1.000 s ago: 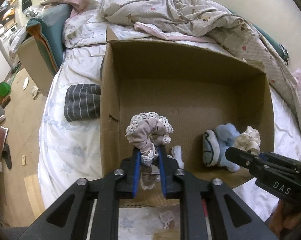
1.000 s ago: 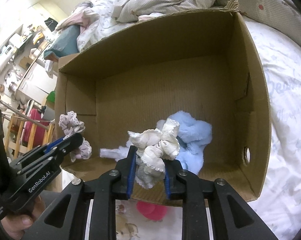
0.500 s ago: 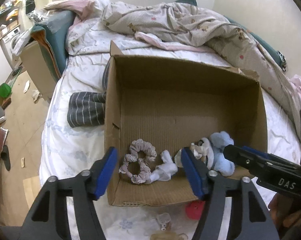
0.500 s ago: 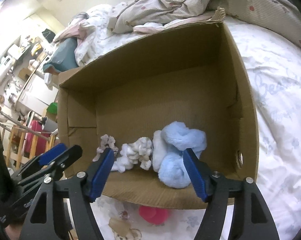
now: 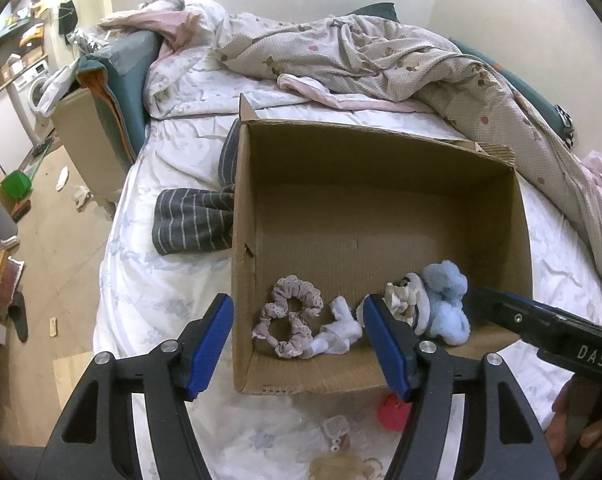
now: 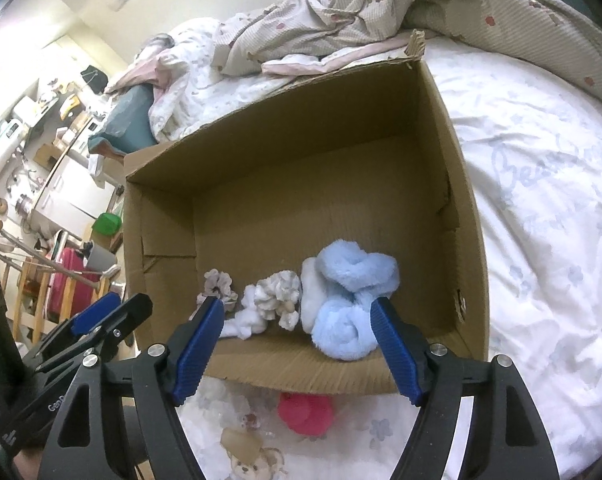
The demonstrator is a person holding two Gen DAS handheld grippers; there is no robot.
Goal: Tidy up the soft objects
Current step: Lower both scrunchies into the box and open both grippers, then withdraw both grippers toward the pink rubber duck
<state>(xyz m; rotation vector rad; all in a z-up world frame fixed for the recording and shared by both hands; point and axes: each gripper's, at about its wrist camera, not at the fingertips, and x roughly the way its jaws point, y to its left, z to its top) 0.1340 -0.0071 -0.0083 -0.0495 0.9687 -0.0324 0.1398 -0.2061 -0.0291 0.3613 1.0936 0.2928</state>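
While both sit spread wide w/ nothing held, left claw (image 5: 297, 340) and right claw (image 6: 297, 344) hang at the near rim of the cardboard box (image 5: 381, 184) on the bed (image 6: 541, 160). Inside, along the near wall: pink scrunchie (image 5: 289, 320), white sock (image 5: 337, 332), cream scrunchie (image 6: 279, 296) & blue fluffy socks (image 6: 349, 300) (all touching or nearly). Striped cloth (image 5: 193, 220) lies beside box.

Matt corrugated cardboard box (image 5: 381, 208), fluffy blue fleece toy (image 6: 349, 304), lace-edged cloth scrunchie (image 5: 289, 320), rumpled cotton sheet (image 6: 541, 160)
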